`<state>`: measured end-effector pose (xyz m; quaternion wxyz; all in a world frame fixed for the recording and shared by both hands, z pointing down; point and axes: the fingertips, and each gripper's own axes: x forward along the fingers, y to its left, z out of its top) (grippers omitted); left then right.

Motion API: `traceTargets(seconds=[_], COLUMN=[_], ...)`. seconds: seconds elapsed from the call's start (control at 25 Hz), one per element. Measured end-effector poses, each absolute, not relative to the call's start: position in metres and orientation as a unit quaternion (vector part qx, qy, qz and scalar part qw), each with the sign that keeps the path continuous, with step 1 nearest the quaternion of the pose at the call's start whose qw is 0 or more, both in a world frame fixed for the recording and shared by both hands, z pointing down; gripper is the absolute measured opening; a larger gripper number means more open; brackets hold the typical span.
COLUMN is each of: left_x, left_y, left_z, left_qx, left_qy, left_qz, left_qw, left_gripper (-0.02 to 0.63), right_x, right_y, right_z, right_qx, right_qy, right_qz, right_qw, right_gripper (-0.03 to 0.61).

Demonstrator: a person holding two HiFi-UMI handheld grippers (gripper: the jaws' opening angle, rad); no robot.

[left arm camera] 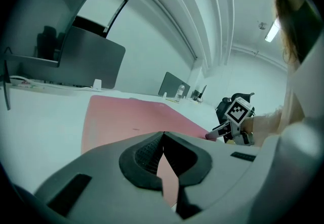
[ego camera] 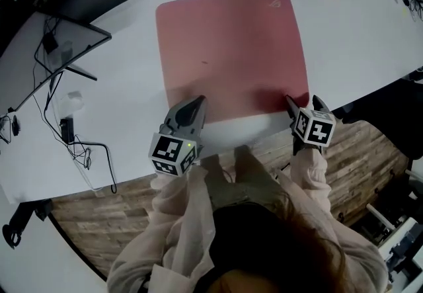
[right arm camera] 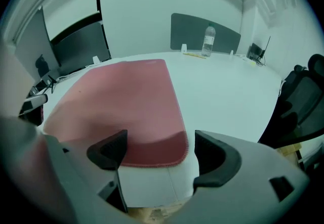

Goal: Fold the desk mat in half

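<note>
A: Where does the desk mat lie?

B: Flat on the white table, a pink rectangle filling the upper middle of the head view. Its near edge runs just above the two grippers.

A: How does the person hold the left gripper?

B: Low and reaching forward from a pale sleeve at lower centre-left. Its nose is over the mat's near left corner and its marker cube faces the camera. The left gripper view looks almost level along the tabletop, so this gripper tips down only a little.

A: And its jaws?

B: Pressed together at the tips. A sliver of the mat's pink shows through the gap below the meeting point, but nothing can be seen clamped there.

A: And the right gripper?

B: It sits at the lower right of the mat, angled more steeply down over the table's front edge. In the right gripper view the dark pads are spread wide, and the mat's rounded, stitched near right corner lies in the space between them. Neither pad touches it.

A: Anything else on the table?

B: A tilted monitor at the upper left of the head view. A water bottle stands far back in the right gripper view.
</note>
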<state>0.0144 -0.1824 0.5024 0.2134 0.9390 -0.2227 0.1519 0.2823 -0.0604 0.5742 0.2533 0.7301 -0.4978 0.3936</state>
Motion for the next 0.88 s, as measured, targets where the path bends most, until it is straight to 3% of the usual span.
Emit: traceTargets(seconds=[0.48,0.8,0.88], left_x=[0.015,0.011,0.009], left_y=[-0.19,-0.193,-0.193], left_z=[0.517,0.518,0.516], left_qx=[0.933,0.932,0.932], left_qy=[-0.225,-0.232,-0.235], left_qz=[0.149,0.141,0.14], left_qw=[0.239,0.242,0.24], left_gripper=[0.028,0.028,0.028], right_x=[0.28,0.264,0.263], right_y=[-0.063,-0.07,-0.071], right_z=[0.578,0.576,0.575], right_qx=[0.729,0.709,0.703], right_qy=[-0.469,-0.487,-0.495], right_qz=[0.449,0.461,0.462], right_qw=[0.215,0.219,0.217], right_gripper=[0.381,0.207,0.199])
